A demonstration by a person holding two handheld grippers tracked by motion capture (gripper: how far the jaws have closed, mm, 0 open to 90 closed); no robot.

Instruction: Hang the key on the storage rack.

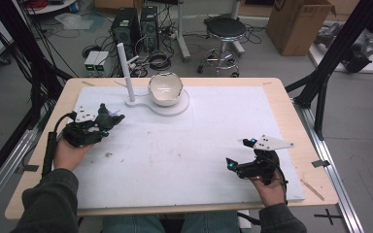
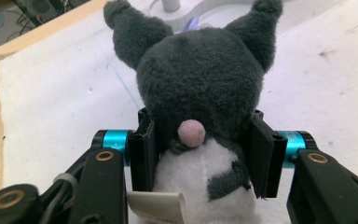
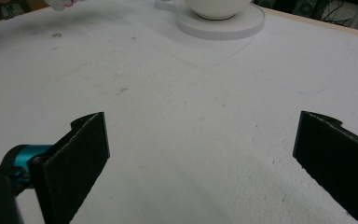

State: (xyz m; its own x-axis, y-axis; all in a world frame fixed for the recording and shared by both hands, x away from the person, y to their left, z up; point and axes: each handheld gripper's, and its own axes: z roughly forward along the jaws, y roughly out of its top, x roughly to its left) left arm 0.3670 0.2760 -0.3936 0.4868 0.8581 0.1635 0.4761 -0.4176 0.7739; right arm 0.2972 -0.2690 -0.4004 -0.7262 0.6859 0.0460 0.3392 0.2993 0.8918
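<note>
While your left gripper's fingers clamp the plush toy at its soft white-and-charcoal body, ears pointing away from you, the white bowl on its round stand lies ahead and to the right, near the surface's far edge. Your right gripper rests near the right front corner, fingers wide, holding nothing.
</note>
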